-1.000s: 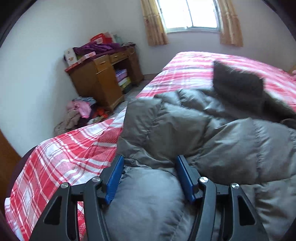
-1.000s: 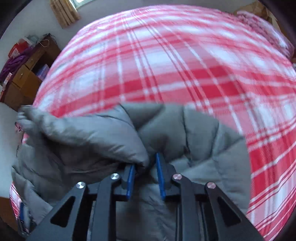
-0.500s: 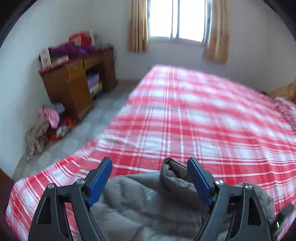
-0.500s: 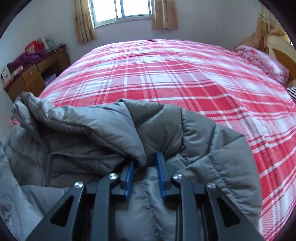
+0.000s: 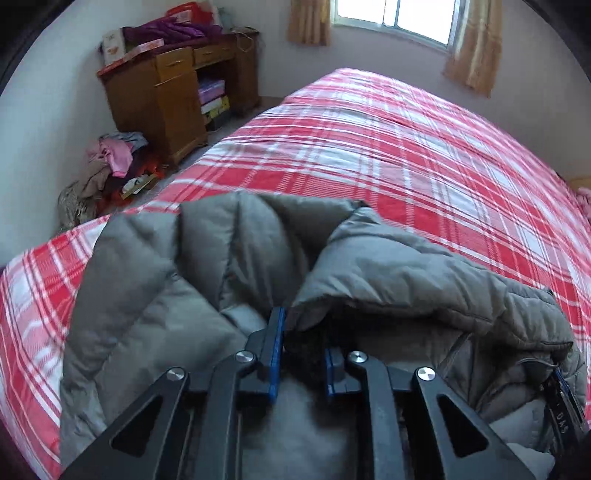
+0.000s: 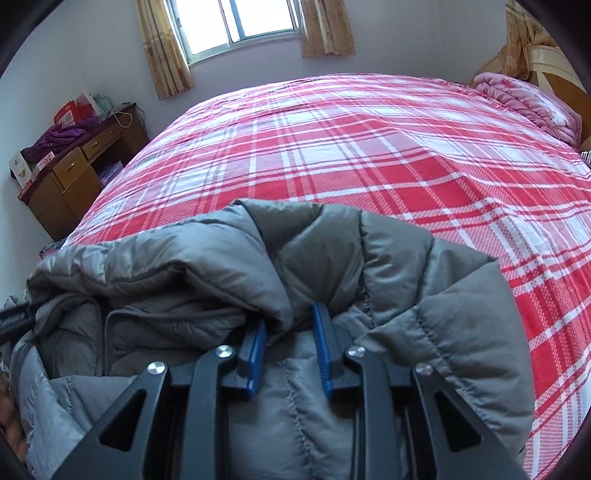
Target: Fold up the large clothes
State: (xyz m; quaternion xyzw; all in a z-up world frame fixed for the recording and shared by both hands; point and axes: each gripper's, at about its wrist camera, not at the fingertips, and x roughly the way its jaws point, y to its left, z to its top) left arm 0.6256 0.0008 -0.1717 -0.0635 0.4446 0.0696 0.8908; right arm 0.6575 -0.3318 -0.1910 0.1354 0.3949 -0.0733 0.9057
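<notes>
A grey quilted down jacket [image 5: 388, 266] is bunched at the near edge of a bed with a red and white plaid sheet [image 5: 406, 147]. My left gripper [image 5: 301, 332] is shut on a fold of the jacket, its blue pads partly buried in fabric. In the right wrist view the jacket [image 6: 406, 266] drapes over my right gripper [image 6: 290, 325], which is shut on another fold near the zip. The right gripper's tip shows at the far right of the left wrist view.
A wooden desk [image 5: 173, 88] with boxes and purple cloth stands by the left wall, with a pile of clothes [image 5: 110, 166] on the floor beside it. A pink blanket [image 6: 528, 99] lies at the bed's far right by the headboard. A window [image 6: 236, 22] is behind.
My left gripper was open half a second ago and has closed on a fold of the jacket. Both grippers have shifted, and the jacket now lies bunched at the bed's near edge.
</notes>
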